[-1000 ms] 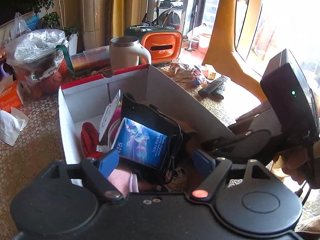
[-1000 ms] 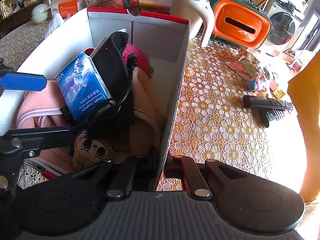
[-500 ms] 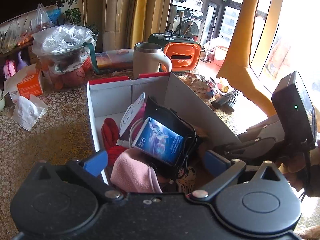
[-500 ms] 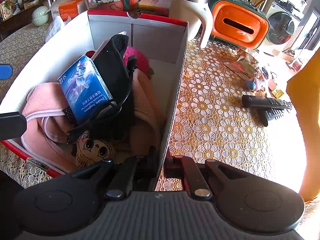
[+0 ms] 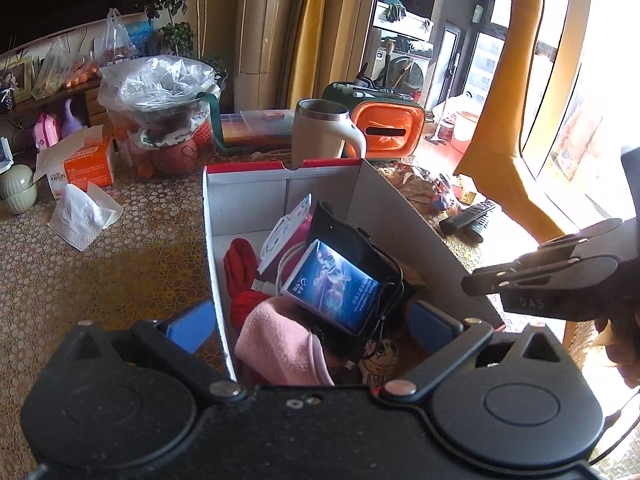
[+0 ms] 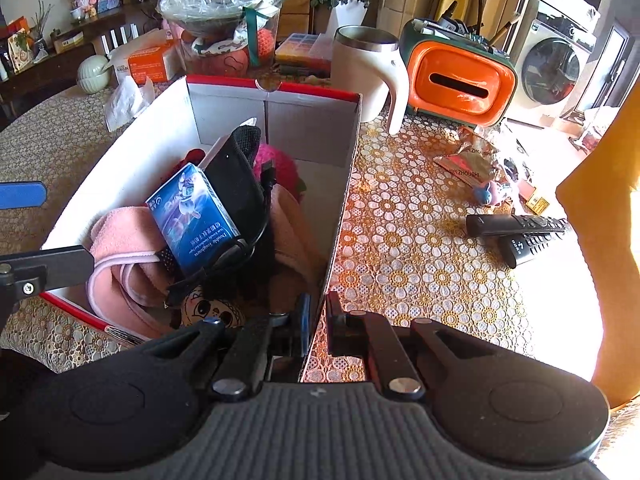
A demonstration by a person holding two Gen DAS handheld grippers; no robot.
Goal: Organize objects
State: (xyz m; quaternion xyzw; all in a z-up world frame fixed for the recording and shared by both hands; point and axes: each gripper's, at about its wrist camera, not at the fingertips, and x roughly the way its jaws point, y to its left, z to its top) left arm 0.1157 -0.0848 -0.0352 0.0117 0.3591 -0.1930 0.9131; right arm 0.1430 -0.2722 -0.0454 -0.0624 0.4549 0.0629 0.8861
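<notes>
From the left wrist we see our left gripper spread wide, empty, over the packed box on the table, while from the right wrist our right gripper pinches the box's near wall.

box on table | mug behind box | remotes right of box | booklet in box
</notes>
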